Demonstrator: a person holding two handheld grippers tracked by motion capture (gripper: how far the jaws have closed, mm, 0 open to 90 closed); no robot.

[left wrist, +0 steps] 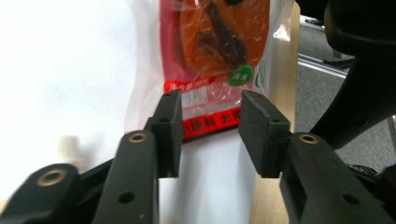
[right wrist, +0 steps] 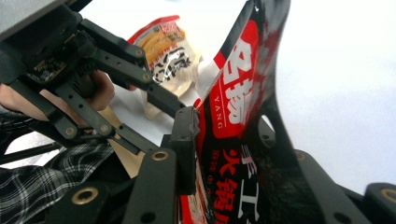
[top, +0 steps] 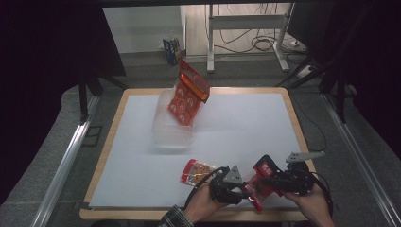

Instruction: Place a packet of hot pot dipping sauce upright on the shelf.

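**Red sachet passes to right jaws near the front edge of the worktop**

Left to right across the white worktop (top: 142, 156): a clear tub (top: 171, 127) holding one tall orange snack pack (top: 185, 97) that leans out of it; one small clear-and-red pouch (top: 195, 172) lying flat, just ahead of the left gripper (top: 246, 190); then the red-and-black sachet (top: 263, 176).

Left jaws stand spread, pads clear of the sachet (left wrist: 212, 70), which lies just beyond their tips. The right gripper (top: 265, 182) pinches that sachet (right wrist: 238, 140) by its edge, its long axis running away along the jaws.

The right hand is the nearer, and holds it alone. Count: one tub, one pack, one pouch, one sachet.
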